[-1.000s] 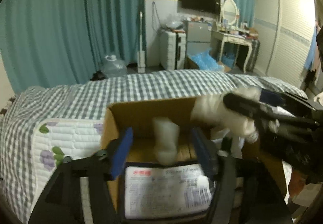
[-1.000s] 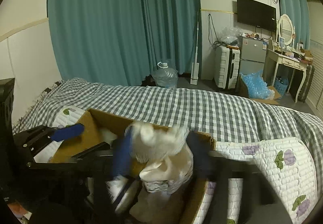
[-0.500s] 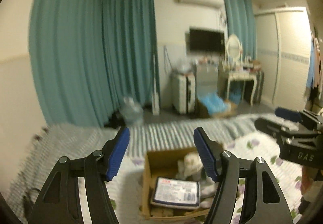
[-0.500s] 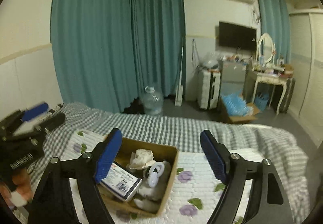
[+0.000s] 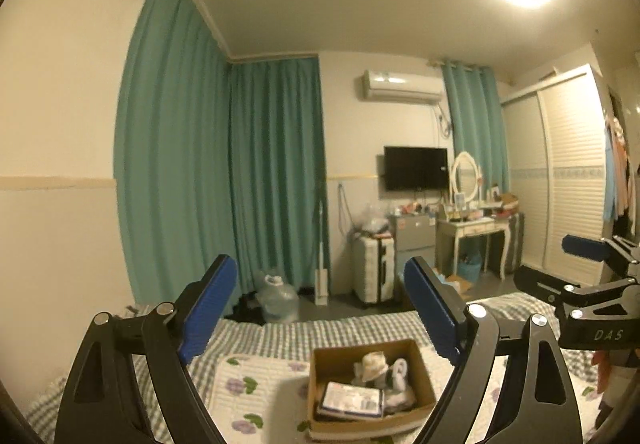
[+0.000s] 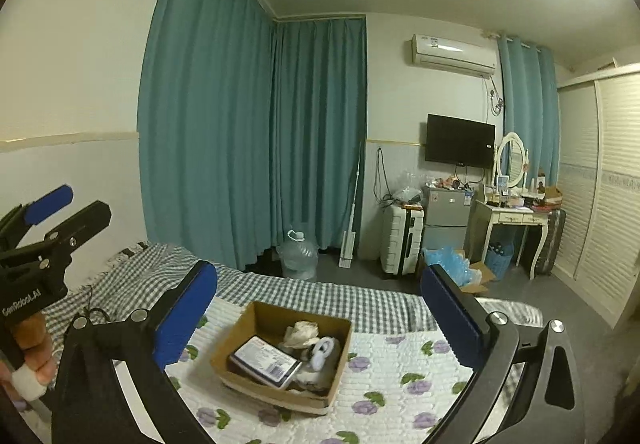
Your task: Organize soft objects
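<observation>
Box (image 6: 240, 328) below open hand-held gripper (image 6: 320, 320)

Box (image 6: 338, 360) below and between the right fingers: pale bundles inside too small to identify; the label print on the flat packet (image 6: 266, 361) can't be read. Left view: the right finger base covers one box (image 5: 427, 376) corner. Dresser (image 6: 516, 204) clutter, beyond the right fingertip, indistinct.

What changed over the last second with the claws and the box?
Both claws let go and pulled up and back from the cardboard box. The right claw, earlier shut on a white soft toy, is now open and empty; the toy lies in the box. The left claw is open too. The box and the flat package inside stayed put on the bed.
</observation>
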